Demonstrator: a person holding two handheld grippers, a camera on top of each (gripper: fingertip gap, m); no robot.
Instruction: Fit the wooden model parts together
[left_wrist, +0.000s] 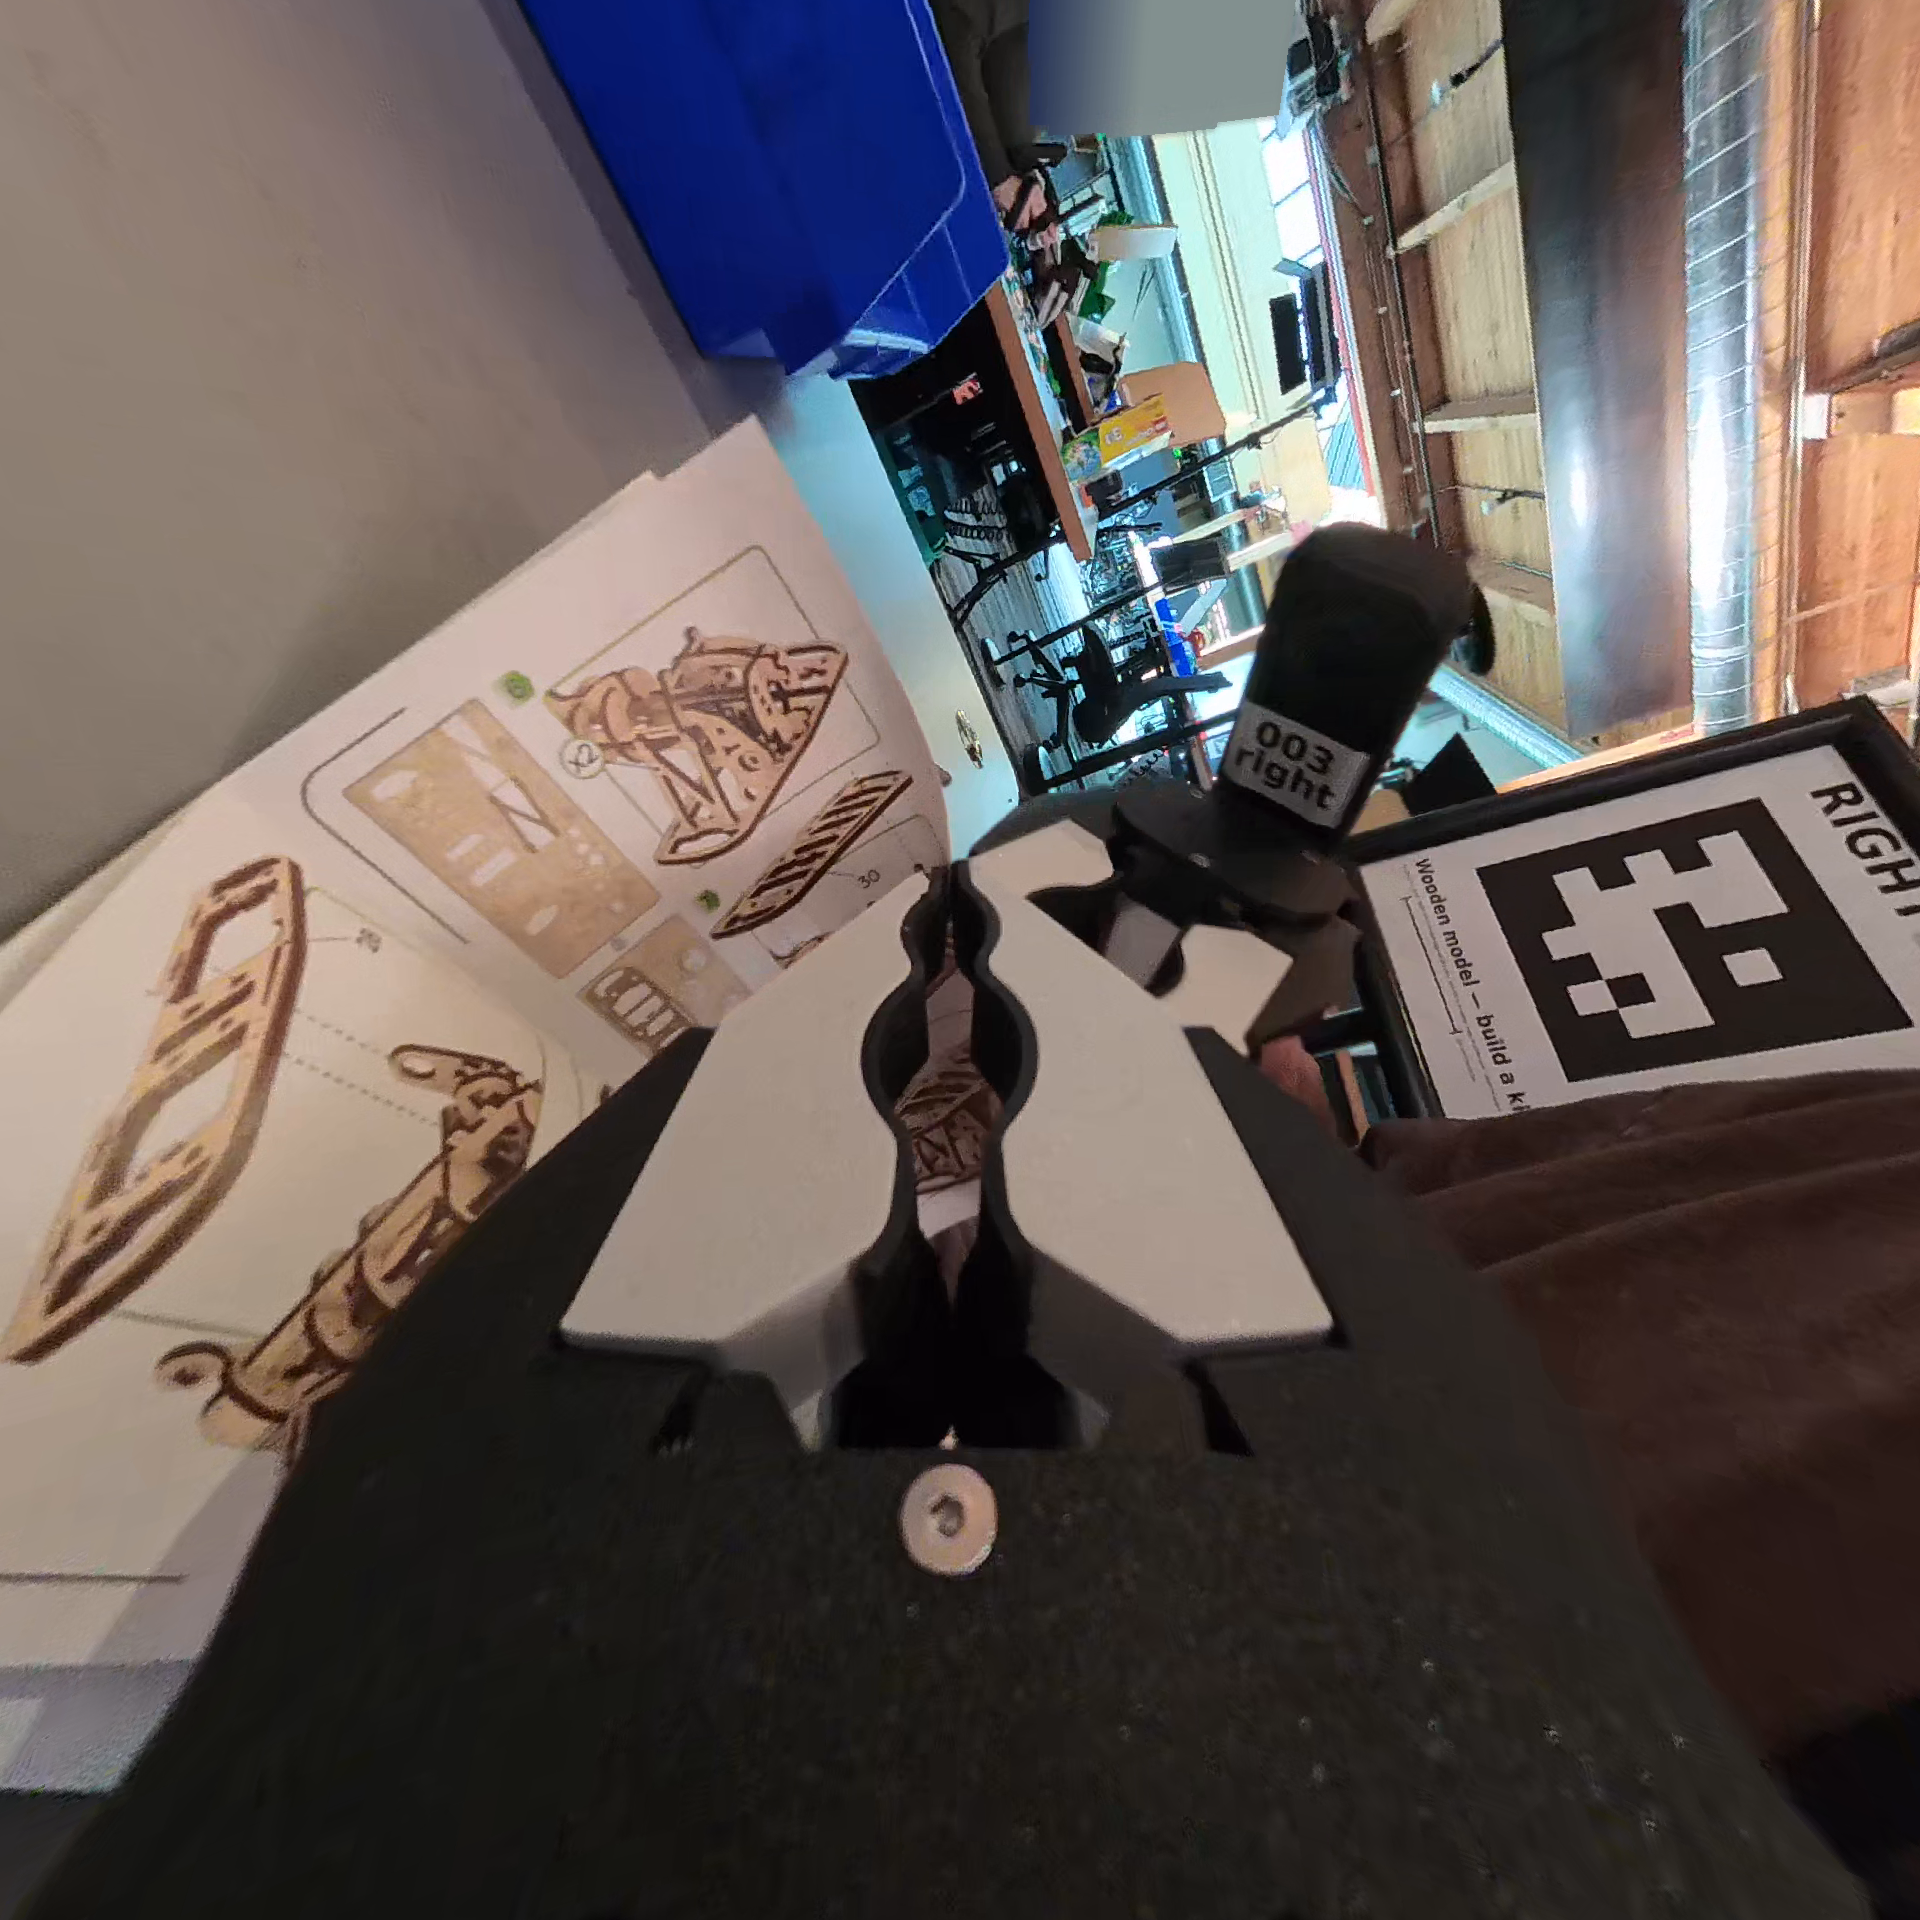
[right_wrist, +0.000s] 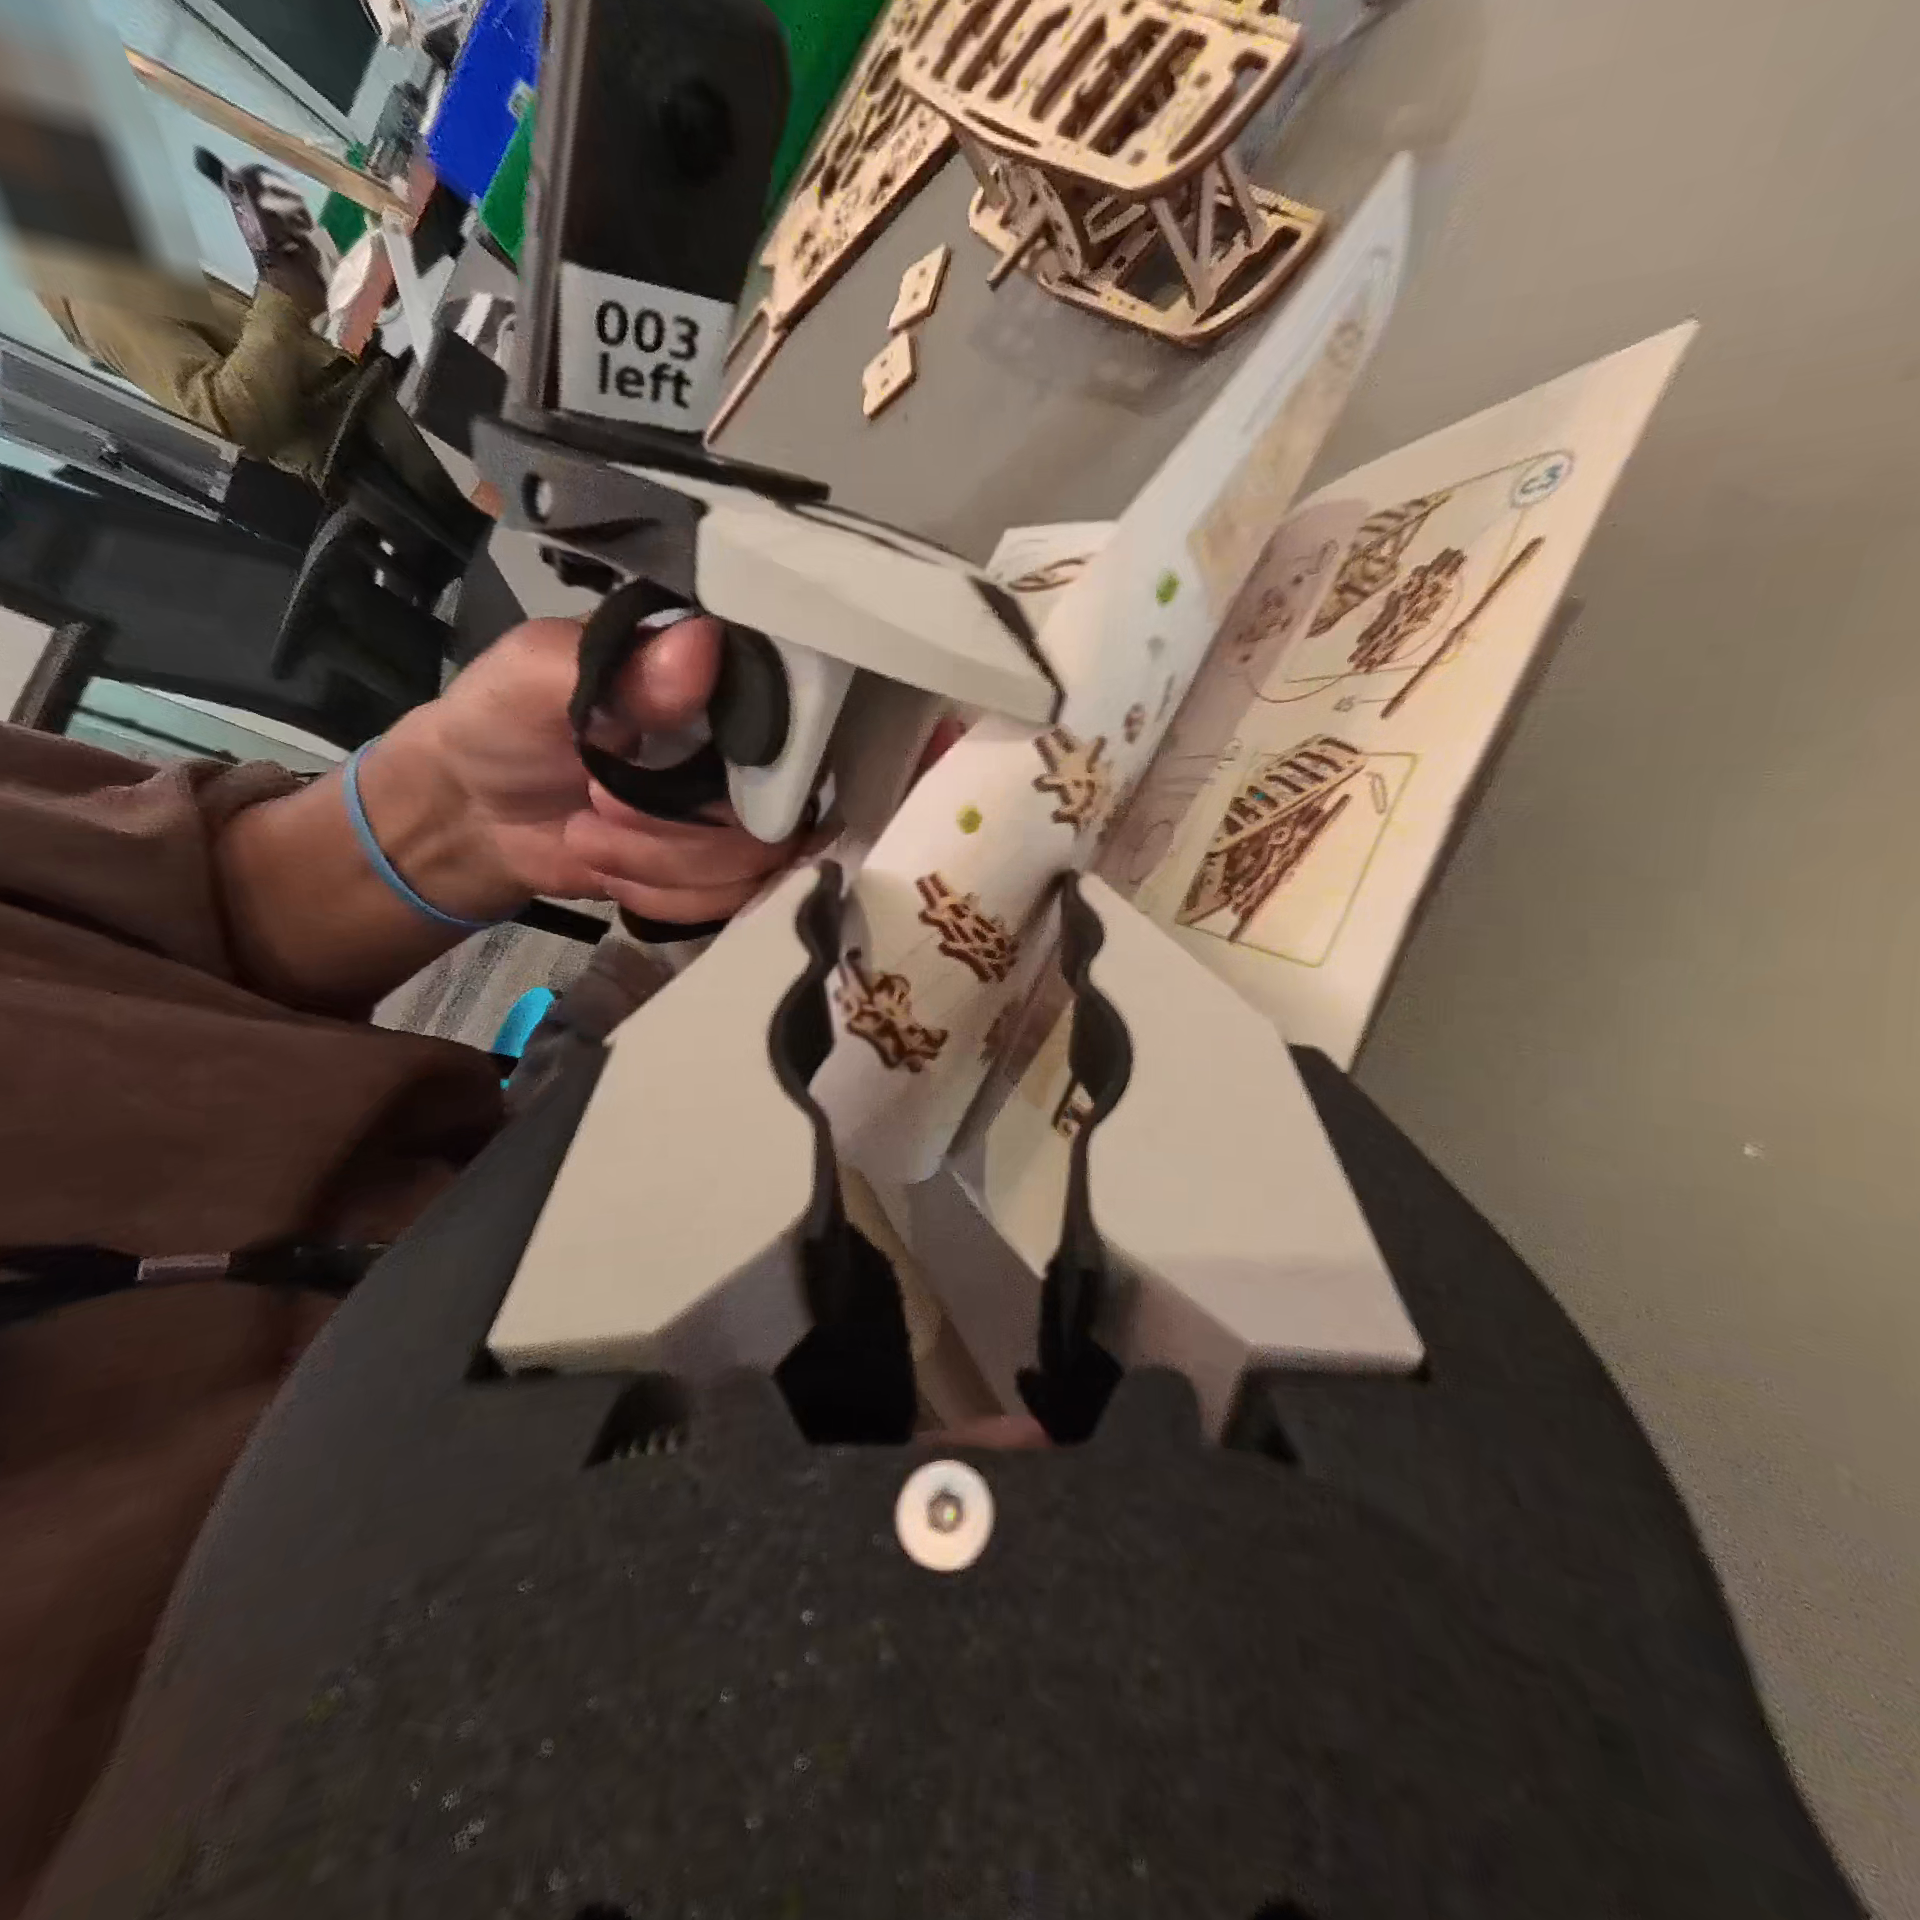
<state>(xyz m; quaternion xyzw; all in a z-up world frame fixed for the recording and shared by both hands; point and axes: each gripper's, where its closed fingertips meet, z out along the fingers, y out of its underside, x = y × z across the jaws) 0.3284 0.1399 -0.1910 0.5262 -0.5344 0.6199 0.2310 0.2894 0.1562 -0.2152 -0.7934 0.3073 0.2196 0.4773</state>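
Note:
An instruction booklet (left_wrist: 416, 987) lies open on the grey table; it also shows in the right wrist view (right_wrist: 1403, 675). My left gripper (left_wrist: 951, 883) is shut on one of its pages, and the page (right_wrist: 977, 914) stands lifted and curled. The left gripper also shows in the right wrist view (right_wrist: 1039, 665). My right gripper (right_wrist: 945, 904) is open, with the curled page running between its fingers. It shows in the left wrist view (left_wrist: 1143, 925) just beyond the left fingertips. A partly built wooden model (right_wrist: 1122, 177) stands farther back, with two small loose wooden pieces (right_wrist: 920, 286) beside it.
A cut-out wooden sheet (right_wrist: 842, 208) lies by the model. A blue bin (left_wrist: 779, 177) stands on the table beyond the booklet. A black-framed card with a square marker (left_wrist: 1662, 935) stands close on the right. A hand (right_wrist: 499, 790) and a brown sleeve (right_wrist: 156, 987) are at left. The left gripper's tips are roughly 4 cm from the right gripper's. The partly built wooden model (right_wrist: 1122, 177) is about equally far from each gripper, around 15 cm.

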